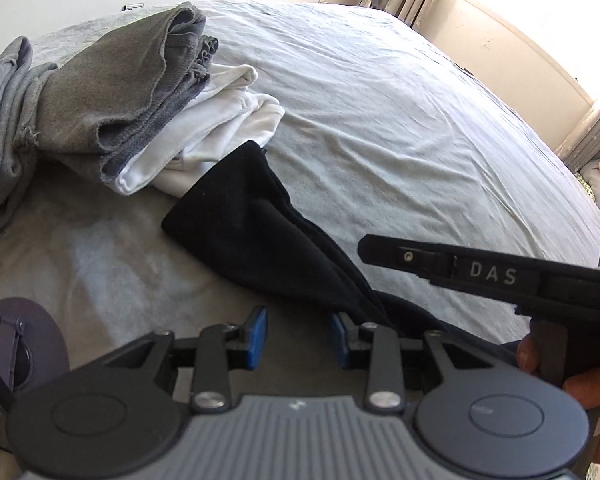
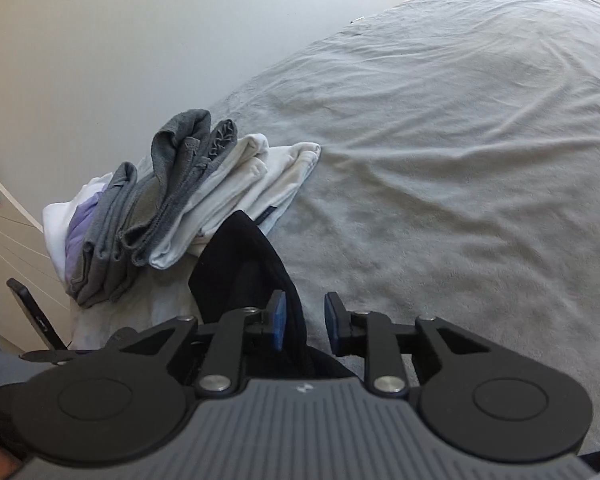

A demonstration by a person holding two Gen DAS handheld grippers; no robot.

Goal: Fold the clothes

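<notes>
A black garment point(image 1: 260, 224) lies bunched on the bed in a long strip, its far end touching a pile of folded clothes. My left gripper point(image 1: 299, 338) is open, just to the left of the garment's near end; its right pad touches the cloth. The right gripper shows from the side in the left wrist view point(image 1: 452, 270). In the right wrist view my right gripper point(image 2: 305, 322) is open, with the black garment point(image 2: 244, 268) running up past its left pad and partly between the pads.
A pile of folded grey point(image 1: 112, 108) and white point(image 1: 216, 128) clothes sits at the back left of the bed, also in the right wrist view point(image 2: 188, 196). The pale wrinkled sheet point(image 1: 400, 120) spreads to the right. A wall is behind the pile.
</notes>
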